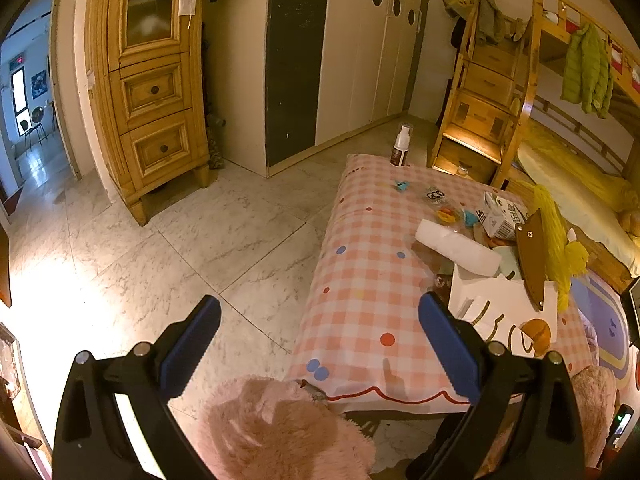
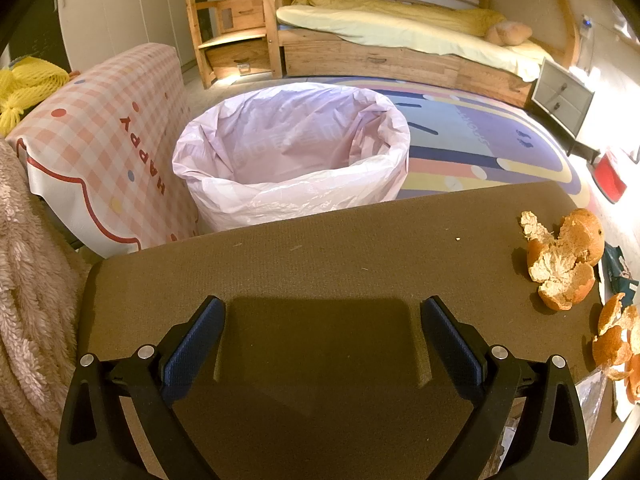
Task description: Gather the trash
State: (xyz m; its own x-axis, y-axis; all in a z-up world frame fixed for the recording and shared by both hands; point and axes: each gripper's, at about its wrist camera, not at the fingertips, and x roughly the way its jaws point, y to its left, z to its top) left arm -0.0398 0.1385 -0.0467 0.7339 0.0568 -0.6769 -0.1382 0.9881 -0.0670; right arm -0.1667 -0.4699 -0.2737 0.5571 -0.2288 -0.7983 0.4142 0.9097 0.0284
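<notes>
My left gripper (image 1: pixel 320 344) is open and empty, held above the near end of a table with a pink checked cloth (image 1: pixel 360 280). On the table lie a white paper roll (image 1: pixel 456 246), a milk carton (image 1: pixel 500 216), small wrappers (image 1: pixel 436 196), a white box (image 1: pixel 500 312) and an orange peel (image 1: pixel 538 332). My right gripper (image 2: pixel 322 340) is open and empty over a brown board (image 2: pixel 320 248). Orange peels (image 2: pixel 564 256) lie on the board's right side, with more peel (image 2: pixel 616 344) at the right edge. A bin lined with a pink bag (image 2: pixel 292 152) stands beyond the board.
A spray bottle (image 1: pixel 401 146) stands at the table's far end. A yellow net bag (image 1: pixel 554 240) lies on the table's right. A pink fluffy stool (image 1: pixel 280 428) is below the left gripper. A wooden cabinet (image 1: pixel 152 80), wardrobe and bunk bed (image 2: pixel 400 32) line the room. A rug (image 2: pixel 480 144) covers the floor.
</notes>
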